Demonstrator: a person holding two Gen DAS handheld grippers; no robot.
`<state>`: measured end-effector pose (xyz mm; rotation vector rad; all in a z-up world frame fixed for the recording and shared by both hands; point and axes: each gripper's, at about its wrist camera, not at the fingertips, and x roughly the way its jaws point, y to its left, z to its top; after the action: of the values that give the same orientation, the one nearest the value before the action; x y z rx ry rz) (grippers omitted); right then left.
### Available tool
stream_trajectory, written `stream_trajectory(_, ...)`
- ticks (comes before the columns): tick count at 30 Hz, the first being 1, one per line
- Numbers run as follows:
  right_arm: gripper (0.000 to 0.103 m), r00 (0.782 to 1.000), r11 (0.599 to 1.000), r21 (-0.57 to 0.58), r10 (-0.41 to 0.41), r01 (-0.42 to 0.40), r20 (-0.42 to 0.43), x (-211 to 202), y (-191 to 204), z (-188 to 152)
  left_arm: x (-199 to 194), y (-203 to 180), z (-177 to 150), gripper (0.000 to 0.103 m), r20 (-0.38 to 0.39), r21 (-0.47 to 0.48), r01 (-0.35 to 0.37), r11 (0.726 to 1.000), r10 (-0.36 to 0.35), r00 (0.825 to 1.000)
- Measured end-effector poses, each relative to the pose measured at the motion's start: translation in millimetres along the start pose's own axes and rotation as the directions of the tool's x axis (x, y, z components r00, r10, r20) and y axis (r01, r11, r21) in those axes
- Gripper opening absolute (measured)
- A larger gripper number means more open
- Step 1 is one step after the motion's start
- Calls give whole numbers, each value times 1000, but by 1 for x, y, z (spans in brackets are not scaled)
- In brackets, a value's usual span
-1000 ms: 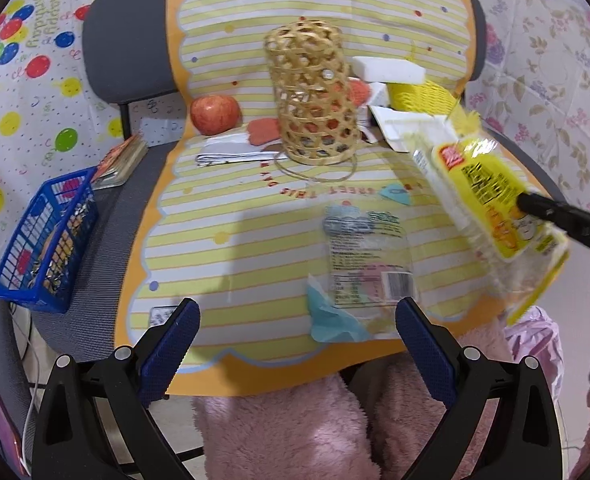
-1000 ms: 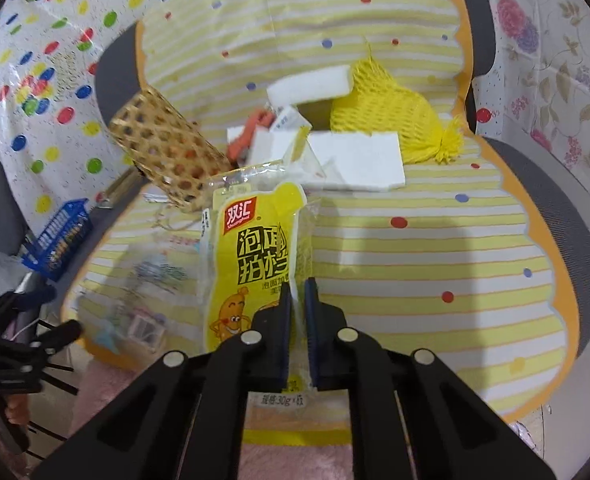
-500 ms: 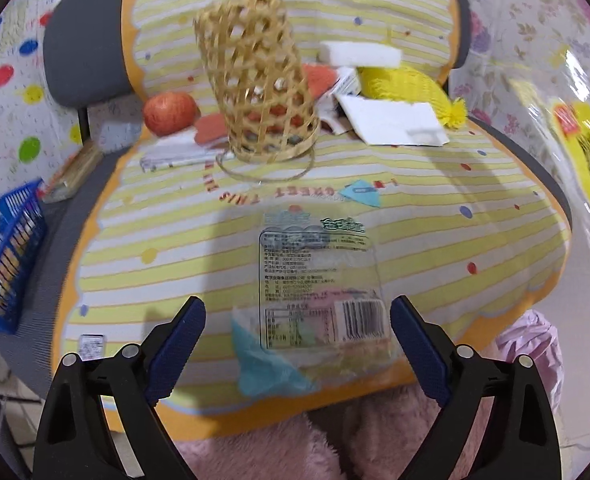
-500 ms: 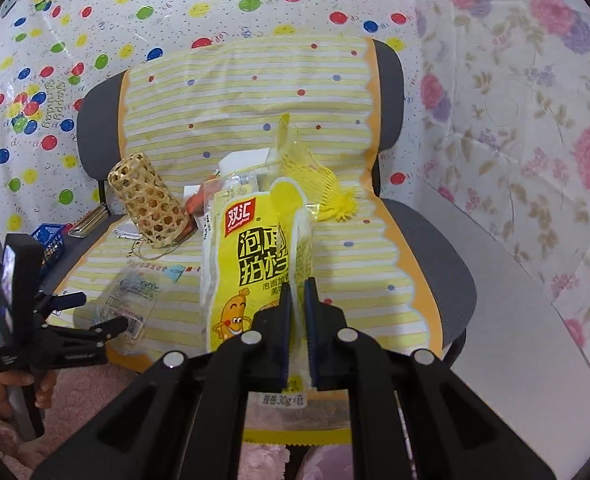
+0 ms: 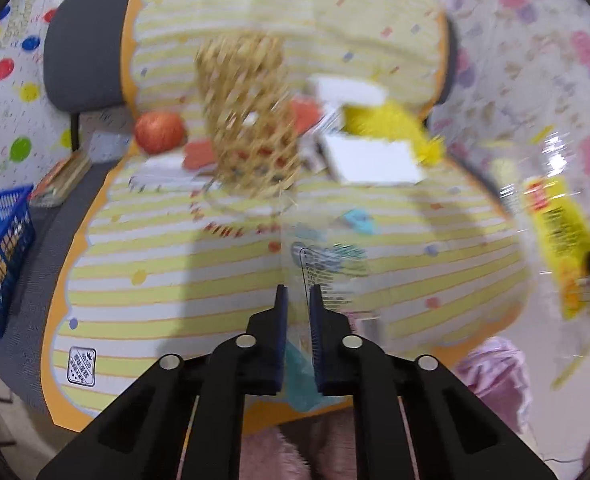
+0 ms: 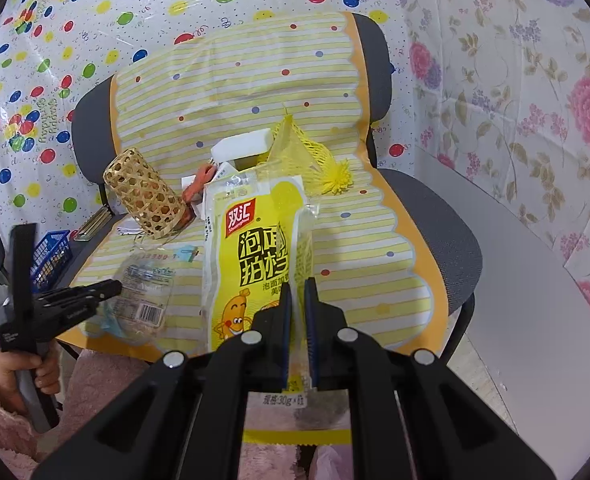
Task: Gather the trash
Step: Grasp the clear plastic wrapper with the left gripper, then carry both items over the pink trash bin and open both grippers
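Pinching the lower edge of a yellow snack wrapper point(image 6: 251, 264), the right tool point(image 6: 297, 300) holds it upright at the centre of its frame, clear of the chair seat point(image 6: 435, 216). At lower centre of the left view, the left tool point(image 5: 298, 300) is clamped on a clear plastic wrapper point(image 5: 327, 264), which rises from between the fingers above the striped yellow cover point(image 5: 175, 264). Beyond, at upper centre, stands a woven bamboo basket point(image 5: 251, 120), with a red apple point(image 5: 159, 131) to its left.

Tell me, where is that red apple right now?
In the left wrist view, the apple sits at the back left of the striped seat cover, just left of the woven basket.
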<state>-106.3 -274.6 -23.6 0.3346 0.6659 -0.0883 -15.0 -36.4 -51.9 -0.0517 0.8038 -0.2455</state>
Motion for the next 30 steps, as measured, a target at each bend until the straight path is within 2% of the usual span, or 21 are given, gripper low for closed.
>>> stream_trajectory(2,7,1000,1000,1,-11,11,9,-3,0,2,-21,-10,4,1,48,23,48,999,-49,998)
stream_trajectory(7,7,997,998,0,-62,62,37,-19,2,-3,-50,-42,8,0,126,121,82,989,-97,987)
stream_trajectory(12,7,988,989,21,-147,146,52,-39,-5,-12,-56,-77,3,0,128,204,153,967,-181,975)
stream_trajectory(18,7,958,959,36,-283,282,39,-62,-21,-33,-51,-124,-13,0,76,287,278,917,-311,947)
stream_trajectory(23,8,922,918,91,-387,387,-18,-81,-46,-64,-45,-167,-34,0,22,356,378,855,-412,911)
stream_trajectory(28,8,879,868,135,-472,477,-71,-96,-67,-95,-39,-202,-55,1,-30,408,442,799,-472,881)
stream_trajectory(30,8,862,849,149,-498,507,-91,-100,-74,-105,-37,-216,-65,1,-42,437,451,778,-483,874)
